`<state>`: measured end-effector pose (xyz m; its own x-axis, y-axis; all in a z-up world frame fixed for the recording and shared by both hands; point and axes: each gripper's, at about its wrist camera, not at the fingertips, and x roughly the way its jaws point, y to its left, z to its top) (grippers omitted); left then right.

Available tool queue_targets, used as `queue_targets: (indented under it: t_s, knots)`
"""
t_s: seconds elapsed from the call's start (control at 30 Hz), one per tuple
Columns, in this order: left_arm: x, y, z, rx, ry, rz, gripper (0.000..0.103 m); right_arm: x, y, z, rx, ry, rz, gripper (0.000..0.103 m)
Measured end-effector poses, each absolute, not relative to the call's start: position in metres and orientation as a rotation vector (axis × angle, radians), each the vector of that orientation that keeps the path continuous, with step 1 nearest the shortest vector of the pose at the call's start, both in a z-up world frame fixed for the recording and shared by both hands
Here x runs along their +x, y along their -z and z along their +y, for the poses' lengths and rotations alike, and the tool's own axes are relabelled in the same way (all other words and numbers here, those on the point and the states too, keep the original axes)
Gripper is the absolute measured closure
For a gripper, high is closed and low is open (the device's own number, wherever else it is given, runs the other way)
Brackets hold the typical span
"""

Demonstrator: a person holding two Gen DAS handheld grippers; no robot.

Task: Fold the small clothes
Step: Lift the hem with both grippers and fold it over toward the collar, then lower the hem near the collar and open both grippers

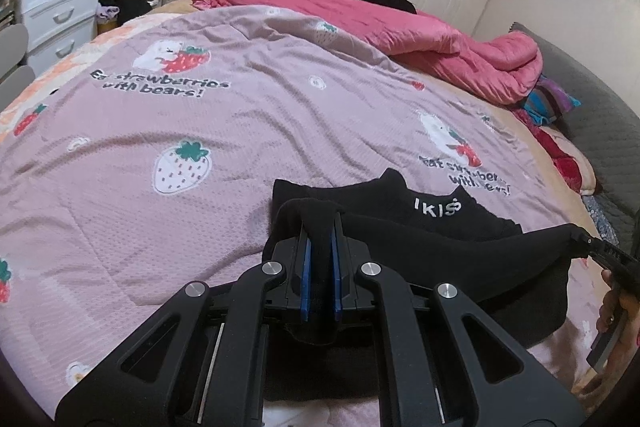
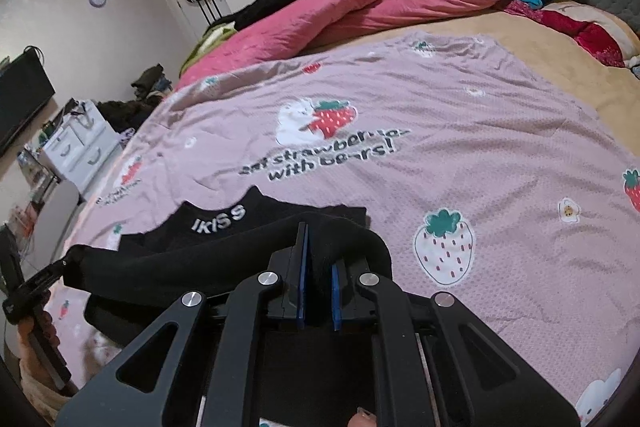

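Left gripper [image 1: 320,227] and right gripper [image 2: 318,247] each pinch an end of one edge of the black garment [image 1: 436,227], stretched between them; its far part lies on the quilt [image 1: 240,115]. Soft, light, limp; corners look the best hold.

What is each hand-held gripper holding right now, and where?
Both hold the black garment: left hand-held gripper and right hand-held gripper each pinch an end of its near folded edge.
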<state>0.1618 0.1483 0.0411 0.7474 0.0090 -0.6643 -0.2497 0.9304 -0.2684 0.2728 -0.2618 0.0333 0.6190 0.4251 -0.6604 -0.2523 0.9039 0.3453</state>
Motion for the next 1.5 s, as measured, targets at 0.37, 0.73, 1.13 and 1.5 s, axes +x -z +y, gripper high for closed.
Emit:
queue_targets:
  t_s: [0.37, 0.73, 1.13, 1.5]
  knots:
    - [0.148, -0.038, 0.150, -0.375, -0.162, 0.694, 0.083, 0.268, -0.022, -0.261, 0.187, -0.341, 0.814, 0.051]
    - [0.118, -0.034, 0.107, -0.253, -0.069, 0.733, 0.097, 0.223, -0.039, -0.230, -0.014, -0.512, 0.759, 0.079]
    - [0.170, 0.014, 0.080, -0.092, -0.067, 0.875, 0.099, 0.260, 0.025, -0.216, -0.110, -0.385, 0.945, 0.081]
    - [0.232, -0.002, 0.127, -0.230, -0.145, 0.828, 0.098, 0.319, 0.023, -0.233, 0.039, -0.323, 0.916, 0.082]
